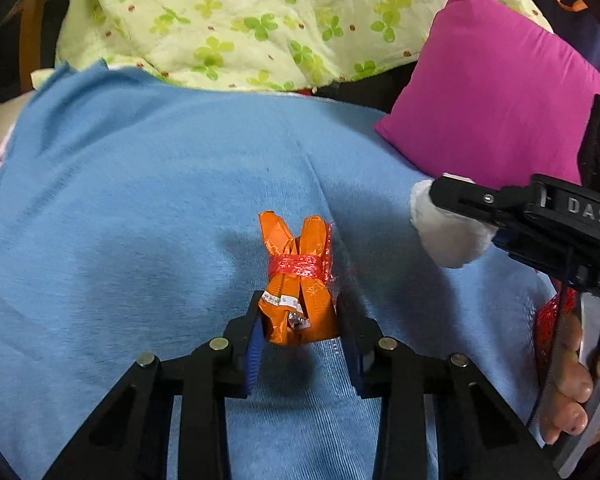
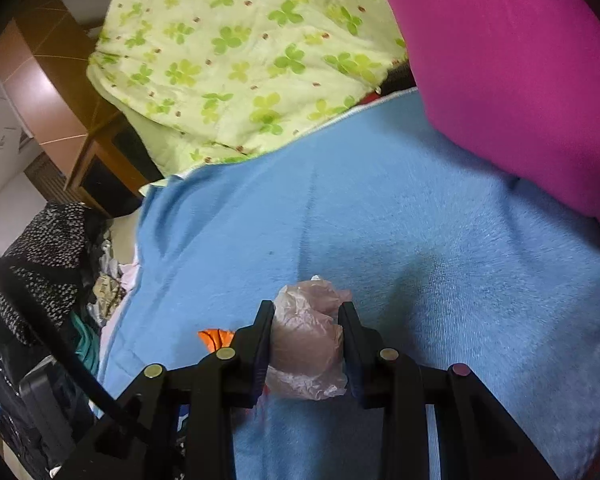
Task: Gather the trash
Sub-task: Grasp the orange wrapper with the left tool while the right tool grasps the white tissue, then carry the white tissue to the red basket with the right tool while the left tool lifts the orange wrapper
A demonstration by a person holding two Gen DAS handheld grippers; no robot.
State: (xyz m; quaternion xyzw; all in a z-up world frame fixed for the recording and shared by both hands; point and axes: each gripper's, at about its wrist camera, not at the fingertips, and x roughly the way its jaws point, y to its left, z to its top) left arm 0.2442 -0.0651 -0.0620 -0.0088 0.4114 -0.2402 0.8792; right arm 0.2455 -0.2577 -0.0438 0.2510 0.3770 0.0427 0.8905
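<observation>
Here each hand-held gripper clamps trash: left [image 1: 300, 320] the orange wrapper [image 1: 298, 280], right [image 2: 306, 336] crumpled plastic [image 2: 306, 336].

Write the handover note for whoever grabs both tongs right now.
Left tongs: shut on the orange wrapper bundle, tied with a red band, at the blue blanket; whether it is lifted cannot be told.
Right tongs: shut on a crumpled clear plastic wad over the same blanket.
Nearby: pink pillow to the right, green clover quilt behind.
Done: both pieces gripped.
Left: carry both to a trash container; none is in view. No other loose trash shows on the blanket.
</observation>
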